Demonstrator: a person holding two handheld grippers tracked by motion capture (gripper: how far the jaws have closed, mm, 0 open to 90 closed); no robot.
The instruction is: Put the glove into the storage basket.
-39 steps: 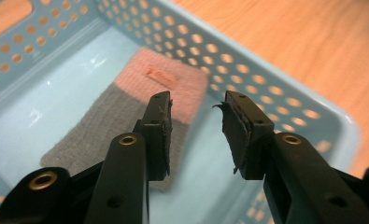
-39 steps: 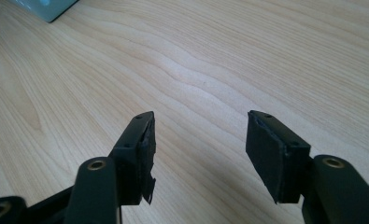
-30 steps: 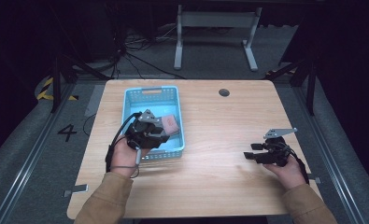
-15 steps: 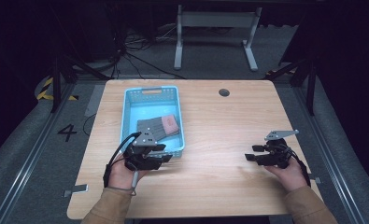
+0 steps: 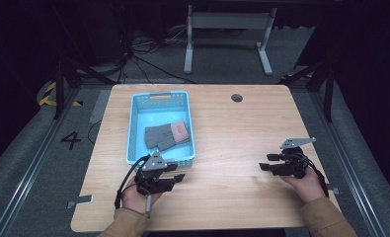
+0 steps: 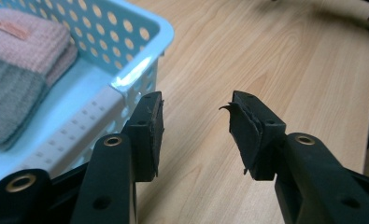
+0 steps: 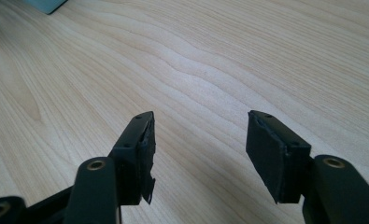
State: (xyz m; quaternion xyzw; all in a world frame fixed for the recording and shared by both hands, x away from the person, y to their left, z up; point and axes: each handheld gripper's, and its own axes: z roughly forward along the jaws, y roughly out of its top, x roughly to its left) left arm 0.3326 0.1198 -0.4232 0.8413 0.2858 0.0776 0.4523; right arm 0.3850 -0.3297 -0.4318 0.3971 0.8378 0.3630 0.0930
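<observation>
gloves (image 5: 167, 135) are lying in the blue basket (image 5: 135, 129) on the table (image 5: 232, 148); left claw (image 6: 194, 128) is resting released near its corner, right claw (image 7: 198, 149) sitting released at right.

free: bare table (image 5: 232, 148) between left gripper (image 5: 179, 176) and right gripper (image 5: 265, 164) | obstacle: blue basket (image 5: 133, 138) wall just beside left gripper (gloves (image 5: 167, 134) inside) | right side: open wood
</observation>
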